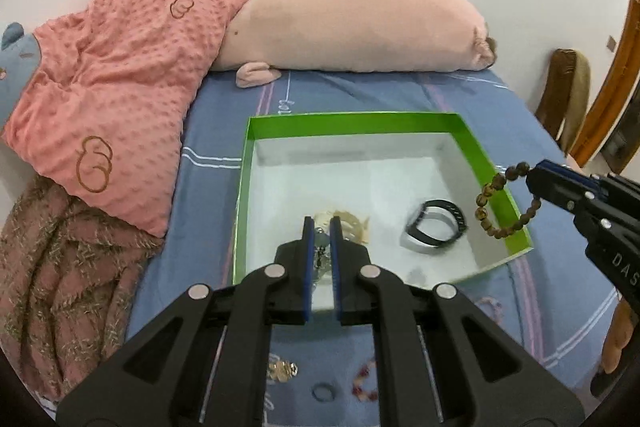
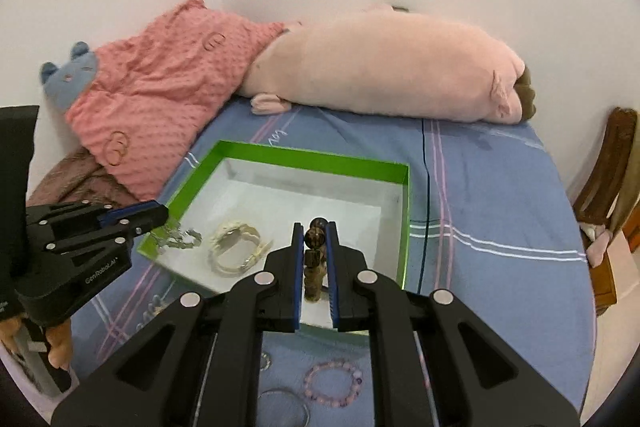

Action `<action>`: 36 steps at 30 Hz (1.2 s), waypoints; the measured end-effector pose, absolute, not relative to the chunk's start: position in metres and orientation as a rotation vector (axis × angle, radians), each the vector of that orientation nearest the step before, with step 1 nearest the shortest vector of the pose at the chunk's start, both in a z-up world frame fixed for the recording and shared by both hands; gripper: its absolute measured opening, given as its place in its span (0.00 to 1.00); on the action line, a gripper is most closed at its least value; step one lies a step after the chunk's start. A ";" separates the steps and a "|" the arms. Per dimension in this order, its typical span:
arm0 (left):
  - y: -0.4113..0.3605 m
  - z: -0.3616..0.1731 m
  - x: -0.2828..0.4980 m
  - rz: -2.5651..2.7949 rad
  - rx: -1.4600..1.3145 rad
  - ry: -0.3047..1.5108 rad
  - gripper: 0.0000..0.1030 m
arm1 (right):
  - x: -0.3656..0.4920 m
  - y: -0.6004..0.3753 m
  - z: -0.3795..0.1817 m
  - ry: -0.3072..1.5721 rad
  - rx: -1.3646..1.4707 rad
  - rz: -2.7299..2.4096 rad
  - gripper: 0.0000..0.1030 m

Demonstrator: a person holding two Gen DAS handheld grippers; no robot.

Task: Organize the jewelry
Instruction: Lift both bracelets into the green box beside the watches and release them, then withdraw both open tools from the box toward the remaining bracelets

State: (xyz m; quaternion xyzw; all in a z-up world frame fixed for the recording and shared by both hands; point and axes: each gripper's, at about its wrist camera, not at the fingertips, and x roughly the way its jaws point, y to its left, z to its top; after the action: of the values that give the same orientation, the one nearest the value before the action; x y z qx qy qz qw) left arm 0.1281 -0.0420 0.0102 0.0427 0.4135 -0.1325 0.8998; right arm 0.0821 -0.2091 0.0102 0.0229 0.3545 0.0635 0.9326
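A green box (image 1: 352, 121) (image 2: 304, 158) with a white floor lies open on the blue bedsheet. In it are a cream bracelet (image 1: 352, 223) (image 2: 236, 251) and a black band (image 1: 436, 227). My left gripper (image 1: 322, 223) (image 2: 162, 214) is above the box's near left corner, shut on a silver chain (image 1: 320, 251) (image 2: 178, 237) that dangles from it. My right gripper (image 2: 314, 227) (image 1: 534, 179) is above the box's right side, shut on a brown bead bracelet (image 2: 314, 259) (image 1: 490, 205) that hangs in a loop.
Loose pieces lie on the sheet in front of the box: a pink bead bracelet (image 2: 332, 383), a silver bangle (image 2: 284, 409), a gold piece (image 1: 282, 371), a small blue ring (image 1: 322, 391), a red bead bracelet (image 1: 364, 383). Behind are a pink pillow (image 1: 120, 87) and a pig plush (image 1: 352, 23); a wooden chair (image 2: 608, 195) is right.
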 end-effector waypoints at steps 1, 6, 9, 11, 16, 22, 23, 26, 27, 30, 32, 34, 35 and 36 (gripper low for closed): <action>-0.041 0.005 0.132 -0.267 0.083 0.868 0.07 | 0.087 -0.211 0.005 0.739 0.052 0.127 0.10; -0.036 -0.019 0.149 -0.231 0.078 0.914 0.07 | 0.111 -0.217 -0.031 0.805 0.051 0.076 0.10; -0.038 -0.030 0.153 -0.209 0.099 0.927 0.07 | 0.120 -0.219 -0.043 0.839 0.056 0.072 0.10; -0.039 -0.035 0.155 -0.204 0.109 0.932 0.07 | 0.122 -0.219 -0.049 0.852 0.051 0.067 0.10; -0.041 -0.044 0.155 -0.211 0.132 0.948 0.08 | 0.124 -0.214 -0.056 0.876 0.023 0.069 0.17; -0.038 -0.045 0.156 -0.217 0.119 0.954 0.17 | 0.120 -0.213 -0.051 0.869 0.040 0.082 0.26; -0.038 -0.043 0.155 -0.217 0.117 0.947 0.25 | 0.117 -0.212 -0.049 0.864 0.038 0.087 0.26; -0.036 -0.027 0.143 -0.218 0.103 0.900 0.54 | 0.107 -0.207 -0.042 0.857 0.035 0.105 0.32; -0.036 -0.022 0.139 -0.220 0.103 0.887 0.59 | 0.103 -0.206 -0.040 0.857 0.037 0.112 0.38; -0.039 -0.008 0.119 -0.214 0.136 0.857 0.63 | 0.087 -0.199 -0.034 0.860 0.035 0.142 0.41; -0.041 -0.005 0.102 -0.201 0.169 0.846 0.65 | 0.076 -0.195 -0.031 0.866 0.023 0.158 0.41; -0.044 -0.006 0.087 -0.213 0.205 0.850 0.66 | 0.065 -0.192 -0.031 0.878 0.016 0.179 0.41; -0.046 -0.009 0.078 -0.231 0.223 0.855 0.66 | 0.058 -0.191 -0.031 0.893 0.014 0.189 0.41; -0.047 -0.011 0.073 -0.243 0.228 0.860 0.67 | 0.053 -0.191 -0.032 0.902 0.016 0.195 0.41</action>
State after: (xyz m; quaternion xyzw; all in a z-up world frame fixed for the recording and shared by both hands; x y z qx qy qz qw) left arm 0.0726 -0.0472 -0.0105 0.1102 0.4150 -0.1173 0.8955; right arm 0.0528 -0.1911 -0.0325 0.0079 0.4354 0.0942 0.8953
